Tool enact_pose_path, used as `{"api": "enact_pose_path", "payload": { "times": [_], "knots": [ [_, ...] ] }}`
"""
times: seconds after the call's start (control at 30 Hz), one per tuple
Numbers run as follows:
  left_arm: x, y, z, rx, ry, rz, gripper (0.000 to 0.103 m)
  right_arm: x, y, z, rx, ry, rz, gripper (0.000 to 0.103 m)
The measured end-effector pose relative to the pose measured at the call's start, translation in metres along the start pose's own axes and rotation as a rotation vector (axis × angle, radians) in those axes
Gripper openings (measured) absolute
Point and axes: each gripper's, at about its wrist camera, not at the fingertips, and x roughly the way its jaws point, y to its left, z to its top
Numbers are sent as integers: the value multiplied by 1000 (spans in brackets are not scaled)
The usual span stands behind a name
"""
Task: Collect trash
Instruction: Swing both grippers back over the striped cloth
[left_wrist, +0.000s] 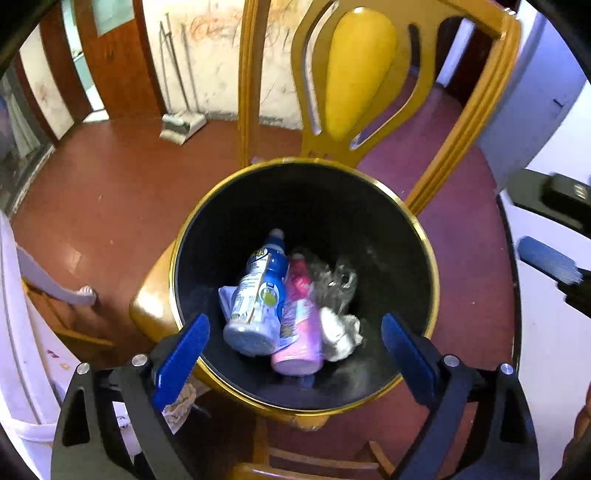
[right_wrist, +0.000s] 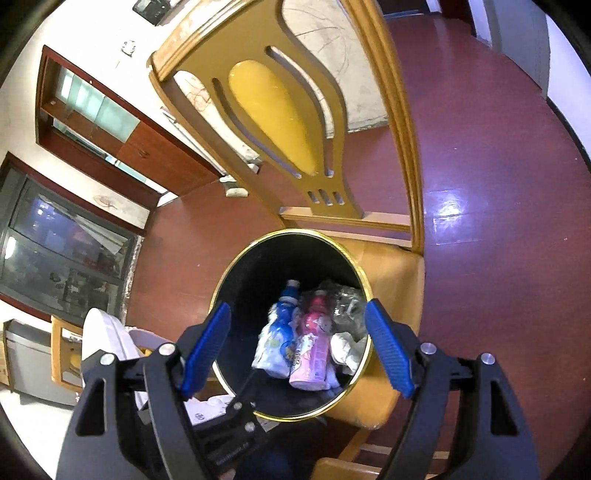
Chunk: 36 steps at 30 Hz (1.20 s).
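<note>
A blue bottle (left_wrist: 258, 291), a pink bottle (left_wrist: 301, 317), crumpled clear plastic (left_wrist: 334, 280) and a white paper wad (left_wrist: 340, 332) lie in a black, gold-rimmed bin (left_wrist: 369, 206) on a wooden chair (left_wrist: 360, 70), directly below and between the wide-spread, empty jaws of the left gripper (left_wrist: 295, 354). The right gripper (right_wrist: 297, 345), also spread with nothing held, hangs over the same bin. Only the left view shows a dustpan (left_wrist: 183, 125) by the far wall; only the right shows a dark window (right_wrist: 62, 254).

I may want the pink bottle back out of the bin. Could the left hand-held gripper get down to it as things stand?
Probably yes. The left hand-held gripper is open and empty right above the bin, and the pink bottle lies on top. The blue bottle presses against its side, which could crowd one finger.
</note>
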Motion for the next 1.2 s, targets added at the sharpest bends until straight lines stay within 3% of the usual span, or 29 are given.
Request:
{"api": "enact_pose_path", "payload": {
  "times": [0.2, 0.53, 0.6, 0.77, 1.0, 1.2],
  "knots": [
    [-43, 12, 1, 9, -92, -43, 97, -8, 22, -3, -15, -27, 3, 78],
    [-140, 90, -16, -135, -244, 12, 97, -23, 91, -27, -145, -44, 49, 78],
    [-162, 115, -29, -174, -304, 70, 97, -26, 110, -35, -187, -44, 68, 78],
    [-226, 178, -79, -287, -418, 299, 97, -26, 170, -64, -314, -6, 147, 78],
    [-306, 260, -181, -508, -451, 568, 97, -30, 282, -144, -554, 93, 356, 78],
    [-374, 302, -271, -691, -464, 795, 97, -45, 375, -233, -794, 204, 555, 78]
  ]
}}
